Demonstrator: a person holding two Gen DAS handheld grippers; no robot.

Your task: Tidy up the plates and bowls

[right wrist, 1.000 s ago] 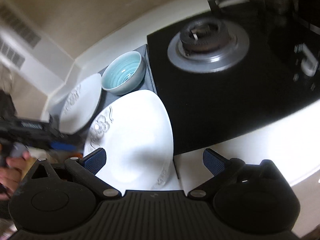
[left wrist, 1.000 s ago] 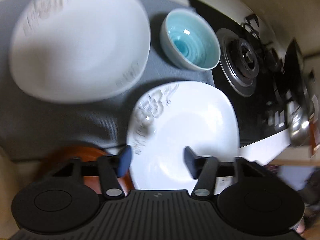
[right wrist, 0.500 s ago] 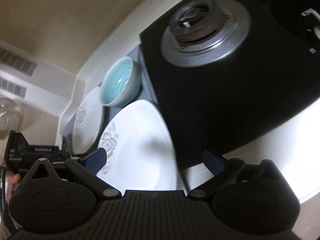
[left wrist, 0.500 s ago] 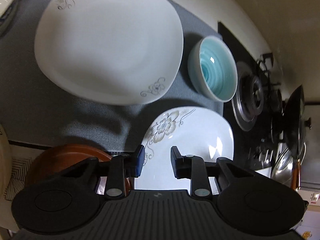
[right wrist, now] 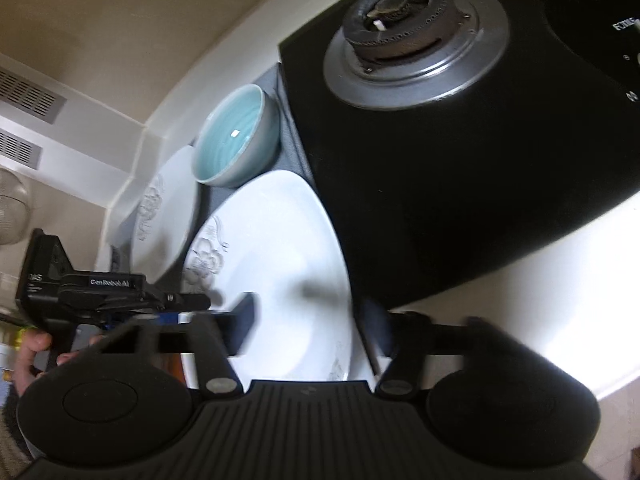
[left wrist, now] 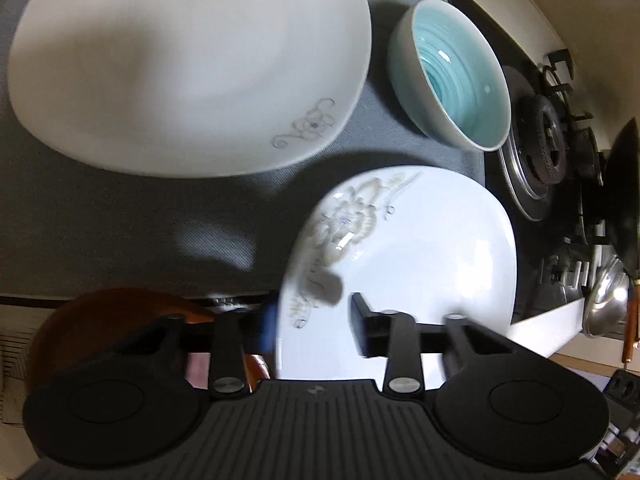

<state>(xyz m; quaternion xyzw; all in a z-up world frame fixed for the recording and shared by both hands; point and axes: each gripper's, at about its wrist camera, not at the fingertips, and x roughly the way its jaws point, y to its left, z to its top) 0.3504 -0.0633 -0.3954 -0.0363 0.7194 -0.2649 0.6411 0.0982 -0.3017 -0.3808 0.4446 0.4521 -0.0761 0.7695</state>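
Observation:
A small white flowered plate (left wrist: 420, 248) lies at the mat's near right corner; it also shows in the right wrist view (right wrist: 280, 264). My left gripper (left wrist: 312, 320) is open, its fingers straddling the plate's left rim. My right gripper (right wrist: 308, 324) is open, its fingers astride the plate's right rim. A large white flowered plate (left wrist: 188, 64) lies behind on the mat, and also shows in the right wrist view (right wrist: 164, 216). A turquoise bowl (left wrist: 452, 76) stands upright to its right, seen too in the right wrist view (right wrist: 236, 140).
A grey mat (left wrist: 120, 232) covers the counter. A brown wooden plate (left wrist: 100, 320) sits at the near left. A black gas stove (right wrist: 460, 152) with a burner (right wrist: 400, 12) lies right of the mat. A wok (left wrist: 624, 200) and ladle (left wrist: 604, 304) stand far right.
My left gripper's jaws have widened from narrow around the small plate's left rim. My right gripper's jaws have narrowed toward the plate's right rim. Both are blurred with motion.

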